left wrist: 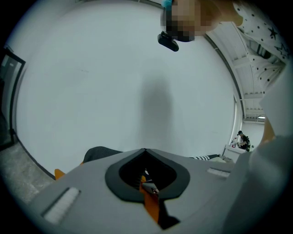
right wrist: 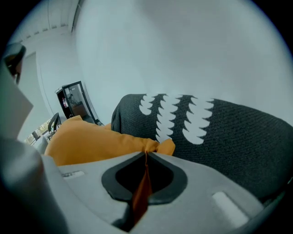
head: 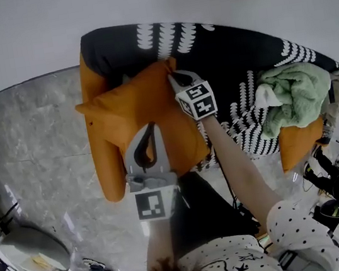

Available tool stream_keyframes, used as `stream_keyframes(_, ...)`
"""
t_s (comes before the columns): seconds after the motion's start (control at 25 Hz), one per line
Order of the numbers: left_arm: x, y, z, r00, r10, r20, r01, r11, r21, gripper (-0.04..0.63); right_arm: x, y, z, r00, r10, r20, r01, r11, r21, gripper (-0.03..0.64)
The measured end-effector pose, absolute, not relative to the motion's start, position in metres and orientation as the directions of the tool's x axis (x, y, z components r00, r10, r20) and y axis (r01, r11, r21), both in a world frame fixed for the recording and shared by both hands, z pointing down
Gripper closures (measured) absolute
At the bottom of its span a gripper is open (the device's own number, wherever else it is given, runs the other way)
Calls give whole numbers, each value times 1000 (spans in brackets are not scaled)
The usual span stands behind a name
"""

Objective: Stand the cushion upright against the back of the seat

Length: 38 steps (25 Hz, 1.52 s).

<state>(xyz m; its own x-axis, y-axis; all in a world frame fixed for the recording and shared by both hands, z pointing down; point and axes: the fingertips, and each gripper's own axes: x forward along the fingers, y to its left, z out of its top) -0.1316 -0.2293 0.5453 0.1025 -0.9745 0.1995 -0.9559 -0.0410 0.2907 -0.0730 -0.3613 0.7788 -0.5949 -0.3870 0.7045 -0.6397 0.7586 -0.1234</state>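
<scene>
Pinching the far corner of the orange cushion (head: 129, 115) with the right claw (head: 174, 77), both jaws pressed together on a fold of the cloth and on nothing else. Gripping the near part of that same cushion with the left claw (head: 150, 128), likewise closed tight, with a strip of orange cloth and what looks like a small metal tab (left wrist: 150, 186) caught in the nip.

Resting the cushion on the seat of the armchair (head: 105, 167), apparently slanted rather than upright, with the pinched corner just short of the dark patterned backrest (head: 233, 51). Judging the backrest to be straight ahead of the right claw, just beyond that corner, so probably needing to lift the far edge up and away from the body, pivoting on the near edge.

Reaching forward with the right arm stretched out and sloping down to the corner. Holding the left claw closer to the body, nearly level, pointing at the wall (left wrist: 114, 91) over the chair top. Judging the right hand nearer the backrest, so likely leading the tip-up, with the left steadying the bottom.

Leaving the green cloth (head: 298, 101) bunched at the chair's right side, well apart from the cushion.
</scene>
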Motion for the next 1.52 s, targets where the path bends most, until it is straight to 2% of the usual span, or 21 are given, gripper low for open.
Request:
stream_keyframes(0.2,-136,-231,535,87,-975,203,-960,-28,278,604,-65,-346,747,-616,-435,657,-655,746,-121,607)
stream_keyframes(0.72,-137,-224,464,82,-990,118,-965,-49,258,604,-65,-319,663,-657,-493,571,-667,733,-134,609)
stream_keyframes(1.24,-135,-204,419,99,-993,68,-967,-80,241,604,-77,-333,555,-715,-565,411,-642,763,-68,609)
stream_keyframes(1.52,-135,-208,393,106,-994,23,-971,-98,217,604,-71,-373,493,-706,-648,286,-678,735,-9,607)
